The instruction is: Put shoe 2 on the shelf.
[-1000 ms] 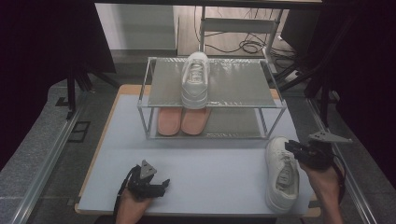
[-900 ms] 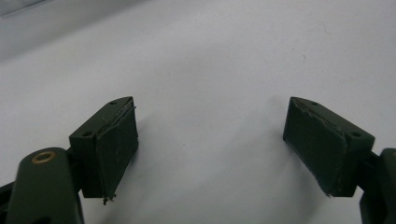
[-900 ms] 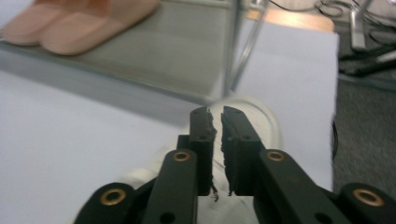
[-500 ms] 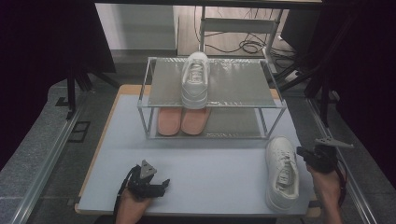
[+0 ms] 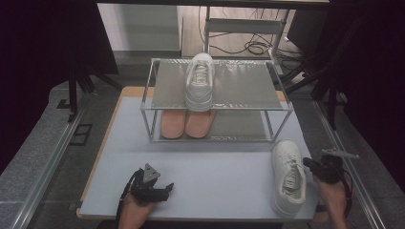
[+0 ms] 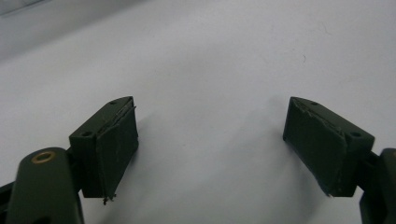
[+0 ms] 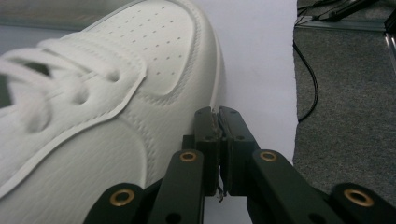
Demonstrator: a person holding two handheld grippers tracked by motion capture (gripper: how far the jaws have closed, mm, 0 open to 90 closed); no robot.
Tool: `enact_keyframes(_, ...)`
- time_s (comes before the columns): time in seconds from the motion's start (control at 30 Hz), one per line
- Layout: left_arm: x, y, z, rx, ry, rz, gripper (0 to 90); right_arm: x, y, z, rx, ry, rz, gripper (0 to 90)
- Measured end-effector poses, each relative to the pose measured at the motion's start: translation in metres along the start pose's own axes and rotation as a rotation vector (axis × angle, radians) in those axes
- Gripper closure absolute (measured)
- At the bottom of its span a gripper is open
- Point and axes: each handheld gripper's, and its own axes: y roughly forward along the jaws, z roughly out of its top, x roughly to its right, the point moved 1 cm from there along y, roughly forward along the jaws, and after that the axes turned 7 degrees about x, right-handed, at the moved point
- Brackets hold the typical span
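A: Where is the right gripper?

B: At the near right corner of the table, low over the surface. In the right gripper view its jaws are pressed together with nothing between them, and they have just come to that from slightly wider.

A: And the shoe?

B: A white sneaker lies just to the left of that gripper, sole down, toe pointing away from the person. In the right gripper view the closed jaws sit right beside the sneaker's side wall, near the toe cap. Whether the pads actually touch the leather I cannot tell.

A: What about the left gripper?

B: It rests at the near left part of the table, well apart from the sneaker. The left gripper view shows its jaws spread wide over bare tabletop, holding nothing.

A: Anything beyond the grippers?

B: Farther ahead of both stands a metal rack with two shelves. A second white sneaker sits on the top shelf, and a pair of pink insoles lies on the lower one, directly beneath it.
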Motion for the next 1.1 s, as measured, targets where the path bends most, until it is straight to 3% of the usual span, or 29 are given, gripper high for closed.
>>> enact_keyframes(0.23, 0.000, 0.000, 0.000, 0.000, 0.001, 0.000, 17.7, -0.006, -0.002, -0.001, 0.009, -0.015, -0.009, 89.8)
enact_keyframes(0.4, 0.000, 0.000, 0.000, -0.001, 0.001, 0.000, 17.7, -0.008, -0.003, -0.002, 0.019, 0.010, 0.023, 89.8)
enact_keyframes(1.1, 0.000, 0.000, 0.000, 0.000, 0.000, 0.000, 17.7, -0.021, -0.007, -0.009, 0.027, 0.020, 0.096, 90.0)
